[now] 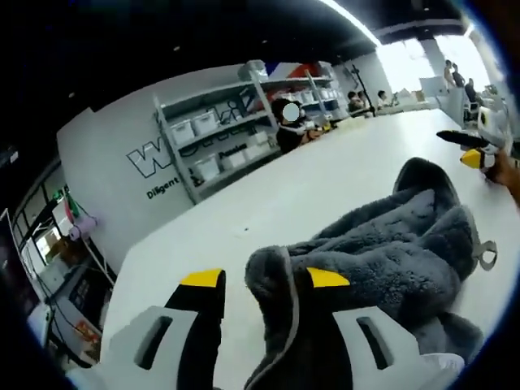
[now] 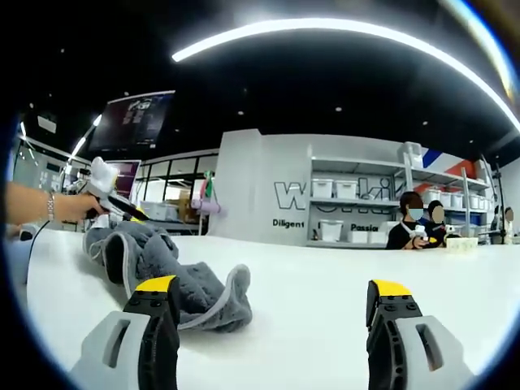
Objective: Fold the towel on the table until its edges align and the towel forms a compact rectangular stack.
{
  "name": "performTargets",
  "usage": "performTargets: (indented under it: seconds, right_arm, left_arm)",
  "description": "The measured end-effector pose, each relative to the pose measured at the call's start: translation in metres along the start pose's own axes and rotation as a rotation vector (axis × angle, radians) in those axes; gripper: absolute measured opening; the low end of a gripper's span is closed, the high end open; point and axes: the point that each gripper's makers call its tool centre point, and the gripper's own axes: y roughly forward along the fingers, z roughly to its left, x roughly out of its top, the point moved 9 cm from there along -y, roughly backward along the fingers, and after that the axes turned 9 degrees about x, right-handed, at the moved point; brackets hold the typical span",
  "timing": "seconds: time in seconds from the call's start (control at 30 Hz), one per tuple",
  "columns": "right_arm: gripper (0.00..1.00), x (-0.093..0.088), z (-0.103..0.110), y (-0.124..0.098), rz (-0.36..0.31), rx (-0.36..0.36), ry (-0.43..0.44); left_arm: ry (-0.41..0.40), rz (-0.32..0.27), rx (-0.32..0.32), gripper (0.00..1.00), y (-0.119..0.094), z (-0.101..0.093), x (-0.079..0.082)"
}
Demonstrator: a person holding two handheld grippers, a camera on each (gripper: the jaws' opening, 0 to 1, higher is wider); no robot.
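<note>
Left gripper: jaws closed around the towel's edge.
Right gripper: jaws wide apart, holding nothing, above the table.

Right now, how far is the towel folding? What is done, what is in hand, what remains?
Nothing looks folded yet: the grey towel lies bunched on the white table. In hand: the left gripper has a towel edge between its jaws. The right gripper is open and empty. Spreading, aligning edges and stacking all remain.
</note>
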Motion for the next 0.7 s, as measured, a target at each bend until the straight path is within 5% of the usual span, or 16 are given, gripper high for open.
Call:
performTargets:
  seconds: [0.17,0.33,0.43,0.7]
  right_arm:
    - [0.97,0.000,0.000,0.000,0.006,0.002,-0.004]
    - [0.97,-0.002,0.001,0.001,0.021,0.006,-0.012]
    - [0.97,-0.002,0.001,0.001,0.025,0.005,-0.014]
    - [0.97,-0.002,0.001,0.001,0.031,0.000,-0.014]
  left_arm:
    - [-0.021,-0.122,0.026,0.72,-0.018,0.006,0.020]
    - [-0.068,-0.177,0.018,0.85,-0.041,0.010,0.027]
    - [-0.079,-0.158,-0.007,0.99,-0.052,0.007,0.026]
    - [-0.082,-0.150,-0.070,0.99,-0.091,-0.005,0.015]
